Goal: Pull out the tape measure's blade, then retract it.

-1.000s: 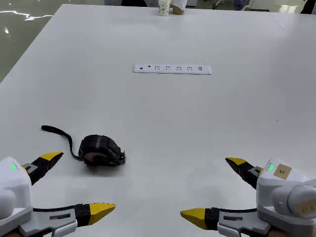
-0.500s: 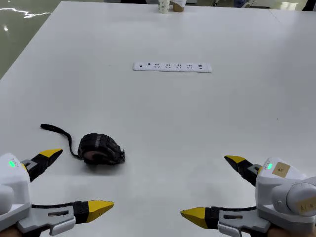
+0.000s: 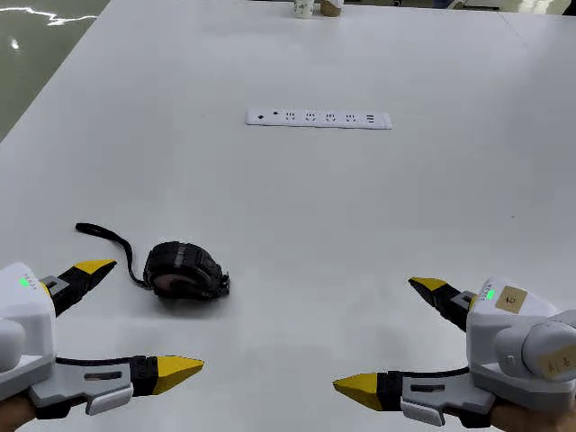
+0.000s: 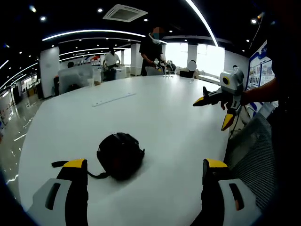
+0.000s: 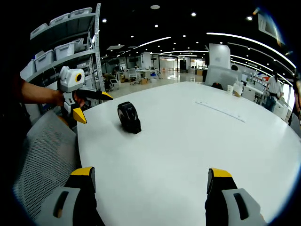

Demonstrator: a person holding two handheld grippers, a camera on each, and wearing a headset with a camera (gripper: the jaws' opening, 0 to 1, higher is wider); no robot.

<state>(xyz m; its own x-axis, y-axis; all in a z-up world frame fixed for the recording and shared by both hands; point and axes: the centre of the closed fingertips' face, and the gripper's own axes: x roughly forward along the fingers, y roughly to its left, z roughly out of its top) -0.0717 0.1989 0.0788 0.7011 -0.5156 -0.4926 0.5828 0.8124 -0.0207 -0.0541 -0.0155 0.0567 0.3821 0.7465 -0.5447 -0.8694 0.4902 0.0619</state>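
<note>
Tape measure (image 3: pixel 184 271): black case, lying on the white bench (image 3: pixel 297 207), front-left part, blade not drawn out. Its black strap (image 3: pixel 103 238) trails off to the left, flat on the surface.

Left hand-held gripper (image 3: pixel 157 314): jaws spread wide, holding nothing, yellow tips just beside the tape measure on its near-left side, not touching it. In the left gripper view the case sits between the two jaws and a little ahead of them.

Right hand-held gripper (image 3: pixel 373 333): jaws also wide, empty, well apart from the tape measure, over bare bench at front right.

Power strip (image 3: pixel 319 118): white, flat, mid-bench, well beyond the tape measure, lying crosswise.

Containers: two cups (image 3: pixel 304 8) at the far edge, side by side. Contents cannot be told from here.

Edges and room: the bench's left edge runs diagonally away, glossy floor (image 3: pixel 36 63) beyond it. Tape measure lies well in from that edge. Open white surface all round it, widest to the right and toward the power strip. Grey mesh (image 5: pixel 42 155) sits off the near edge in the right gripper view.
</note>
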